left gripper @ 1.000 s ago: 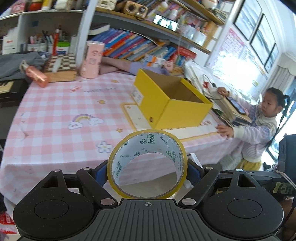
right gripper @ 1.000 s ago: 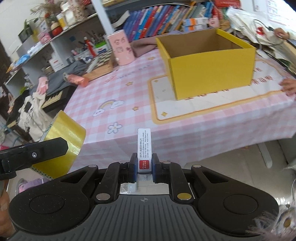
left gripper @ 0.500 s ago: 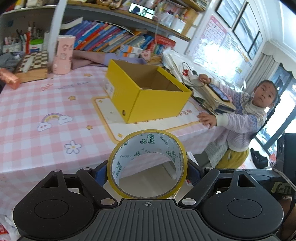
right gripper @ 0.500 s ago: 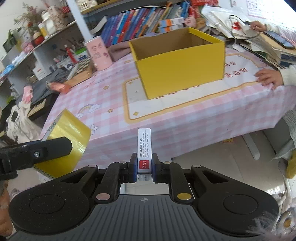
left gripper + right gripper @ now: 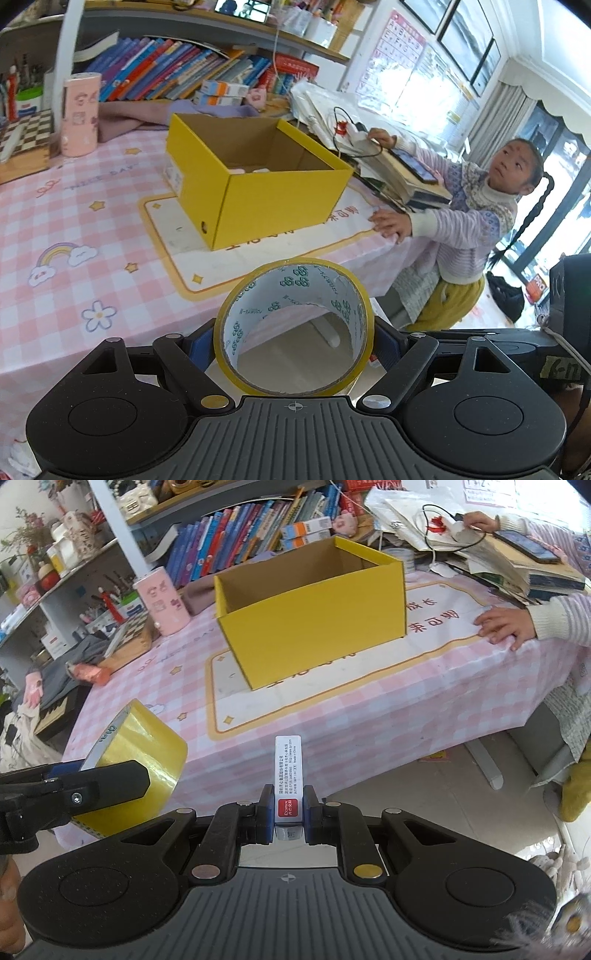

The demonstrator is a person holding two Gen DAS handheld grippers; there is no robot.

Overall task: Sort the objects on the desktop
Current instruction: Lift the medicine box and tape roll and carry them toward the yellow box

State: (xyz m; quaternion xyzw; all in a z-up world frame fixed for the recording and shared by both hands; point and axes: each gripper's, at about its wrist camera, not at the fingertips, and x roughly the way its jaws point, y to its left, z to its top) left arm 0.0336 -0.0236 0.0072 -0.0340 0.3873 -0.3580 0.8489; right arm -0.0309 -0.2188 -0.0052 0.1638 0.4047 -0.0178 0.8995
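My left gripper point(image 5: 293, 341) is shut on a yellow tape roll point(image 5: 332, 291), held in the air before the table's front edge; the roll also shows in the right wrist view point(image 5: 147, 749). My right gripper point(image 5: 289, 814) is shut on a small white box with a red label point(image 5: 288, 775), also held off the table. An open yellow cardboard box point(image 5: 258, 188) stands on a white mat on the pink checked tablecloth point(image 5: 92, 221); it also shows in the right wrist view point(image 5: 314, 616). Small pale items lie inside it.
A child point(image 5: 480, 206) stands at the table's right end with a hand on the cloth point(image 5: 502, 627). A pink cylinder point(image 5: 79, 114), a chessboard point(image 5: 129, 635) and book stacks point(image 5: 517, 565) sit on the table. Bookshelves stand behind.
Both grippers have moved closer to the table and the yellow box, which now looks larger. The view has swung right. Both grips are unchanged.
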